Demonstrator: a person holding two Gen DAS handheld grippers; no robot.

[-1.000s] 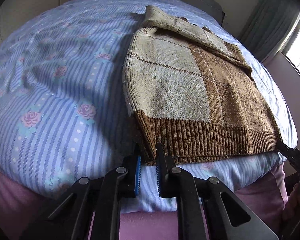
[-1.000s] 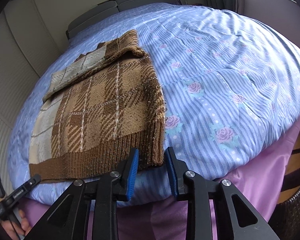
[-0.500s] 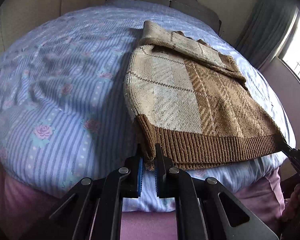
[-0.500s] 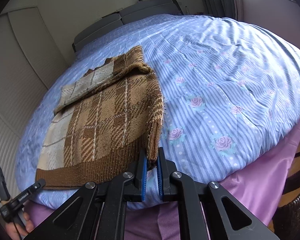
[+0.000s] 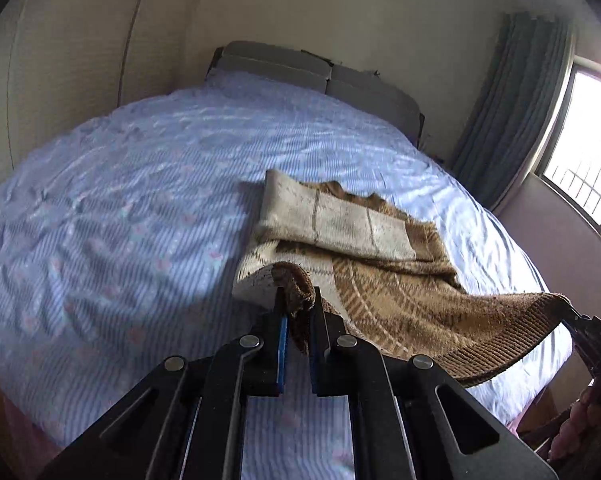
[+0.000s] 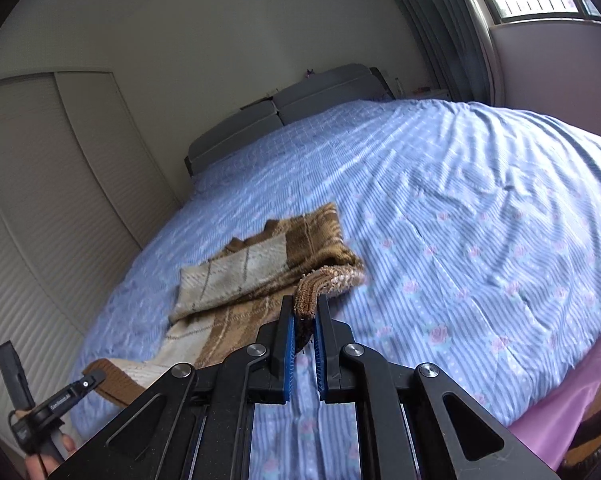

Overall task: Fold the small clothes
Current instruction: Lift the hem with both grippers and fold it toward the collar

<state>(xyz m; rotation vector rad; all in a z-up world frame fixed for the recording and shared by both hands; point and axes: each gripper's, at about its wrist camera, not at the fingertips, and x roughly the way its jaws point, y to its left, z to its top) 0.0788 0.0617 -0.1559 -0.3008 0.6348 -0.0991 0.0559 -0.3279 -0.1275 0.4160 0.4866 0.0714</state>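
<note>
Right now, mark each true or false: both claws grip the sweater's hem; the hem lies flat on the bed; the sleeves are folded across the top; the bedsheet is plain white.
1. Both the left claw and right claw grip the sweater hem: true.
2. The hem lies flat on the bed: false, it is lifted.
3. Sleeves folded across the top: true.
4. Bedsheet plain white: false, blue striped with flowers.

Daylight glares from the window (blown out), bedspread motion-blurred, fisheye edges dark and bent.
</note>
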